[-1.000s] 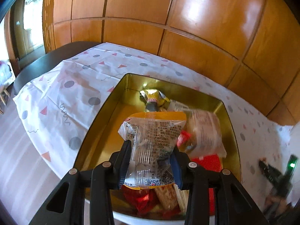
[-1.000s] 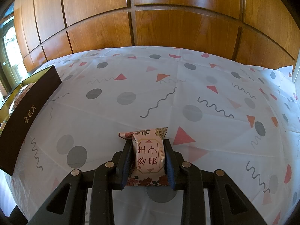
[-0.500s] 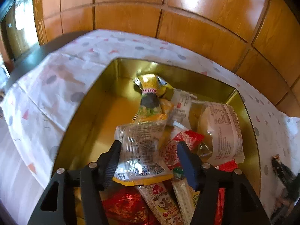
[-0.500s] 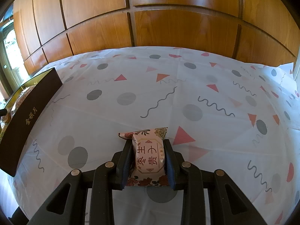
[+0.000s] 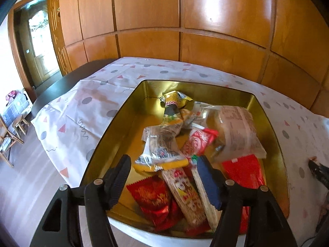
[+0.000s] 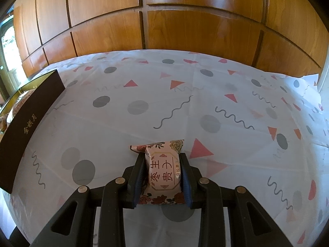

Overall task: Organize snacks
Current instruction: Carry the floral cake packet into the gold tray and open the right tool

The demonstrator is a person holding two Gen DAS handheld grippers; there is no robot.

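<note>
A gold tin box sits on the patterned tablecloth, filled with several snack packets. A clear packet with a yellow edge lies loose on top of the others. My left gripper hangs over the near part of the box; its jaws are opening and its pads do not touch the packet. In the right wrist view my right gripper is shut on a pink floral snack packet just above the tablecloth. The same box shows at the far left there, by its dark outer wall.
The tablecloth covers the table up to wooden wall panels. Red packets and a large pale packet fill the box's right side. A doorway and floor lie left of the table. A dark gripper part shows at the right edge.
My left gripper opened and let go of the clear packet, which now lies in the box; the gripper then drew back. The right gripper stayed still, holding the pink packet.
</note>
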